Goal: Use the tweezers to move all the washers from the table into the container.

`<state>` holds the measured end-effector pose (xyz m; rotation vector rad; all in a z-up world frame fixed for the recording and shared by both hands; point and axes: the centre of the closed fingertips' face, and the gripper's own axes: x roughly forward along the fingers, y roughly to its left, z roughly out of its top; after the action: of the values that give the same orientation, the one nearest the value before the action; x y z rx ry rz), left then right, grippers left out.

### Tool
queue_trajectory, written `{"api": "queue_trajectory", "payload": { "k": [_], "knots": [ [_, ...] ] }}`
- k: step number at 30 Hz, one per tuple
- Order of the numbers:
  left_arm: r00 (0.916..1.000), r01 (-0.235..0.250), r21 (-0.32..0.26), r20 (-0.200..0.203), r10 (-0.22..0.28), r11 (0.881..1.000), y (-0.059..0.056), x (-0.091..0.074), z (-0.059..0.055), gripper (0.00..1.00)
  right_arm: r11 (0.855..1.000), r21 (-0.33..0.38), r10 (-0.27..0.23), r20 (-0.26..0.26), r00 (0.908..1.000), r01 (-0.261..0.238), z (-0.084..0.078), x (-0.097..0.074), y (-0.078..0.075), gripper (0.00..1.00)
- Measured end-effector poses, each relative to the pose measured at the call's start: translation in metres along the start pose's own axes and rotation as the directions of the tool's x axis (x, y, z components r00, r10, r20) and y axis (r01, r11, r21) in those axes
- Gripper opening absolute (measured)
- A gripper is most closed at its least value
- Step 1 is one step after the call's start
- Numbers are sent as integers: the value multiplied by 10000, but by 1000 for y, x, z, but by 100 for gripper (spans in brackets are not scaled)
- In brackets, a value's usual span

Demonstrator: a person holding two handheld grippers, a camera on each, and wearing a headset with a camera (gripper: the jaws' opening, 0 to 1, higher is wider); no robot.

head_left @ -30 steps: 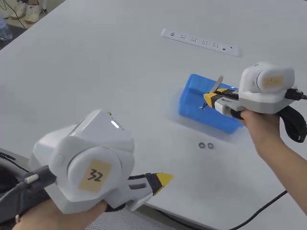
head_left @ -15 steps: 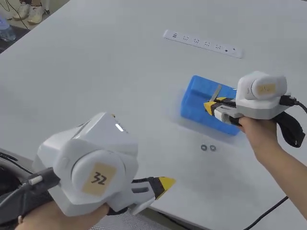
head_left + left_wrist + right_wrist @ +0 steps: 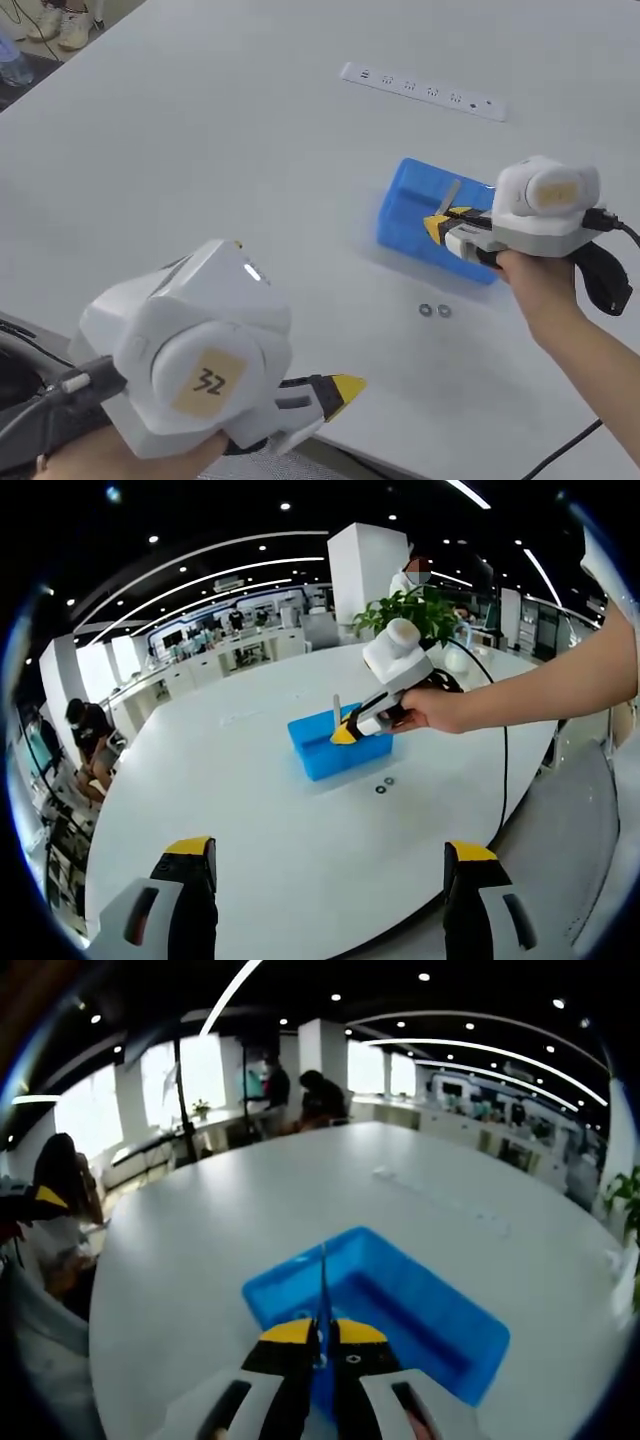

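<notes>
My right gripper (image 3: pixel 438 226) hovers over the near edge of the blue container (image 3: pixel 410 215), shut on thin metal tweezers (image 3: pixel 451 192) that point out over it. In the right gripper view the tweezers (image 3: pixel 322 1278) rise from the shut jaws (image 3: pixel 322 1335) above the container (image 3: pixel 420 1320). I cannot tell whether the tips hold a washer. Two small washers (image 3: pixel 435 311) lie side by side on the white table just in front of the container. My left gripper (image 3: pixel 343 385) hangs at the table's near edge, its jaws (image 3: pixel 328 850) wide open and empty.
A white power strip (image 3: pixel 422 90) lies on the table beyond the container. A black cable (image 3: pixel 560 450) trails off the near right edge. The table (image 3: pixel 200 150) is large and white. People stand at benches in the background (image 3: pixel 270 1085).
The right gripper has sunk a little over the container and the tweezers now lean lower. The left gripper has stayed in place.
</notes>
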<state>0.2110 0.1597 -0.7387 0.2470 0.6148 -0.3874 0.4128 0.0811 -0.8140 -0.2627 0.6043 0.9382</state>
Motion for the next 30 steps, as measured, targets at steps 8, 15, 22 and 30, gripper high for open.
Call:
{"api": "queue_trajectory", "payload": {
  "k": [8,15,22,30],
  "knots": [
    [10000,-78,68,20,78,9999,1,-2,1,96,9999,132,16,17,10000,-16,1,1,0,3],
    [9997,-226,137,128,224,9997,3,-6,4,96,9983,580,-58,302,9995,40,7,-5,-1,4],
    [9992,-295,244,272,288,9993,2,-9,10,96,9992,391,-99,754,9971,69,24,-20,1,4],
    [9988,-302,327,398,288,9990,0,-12,14,96,9997,173,-171,1152,9932,153,36,-40,6,4]
  ]
}}
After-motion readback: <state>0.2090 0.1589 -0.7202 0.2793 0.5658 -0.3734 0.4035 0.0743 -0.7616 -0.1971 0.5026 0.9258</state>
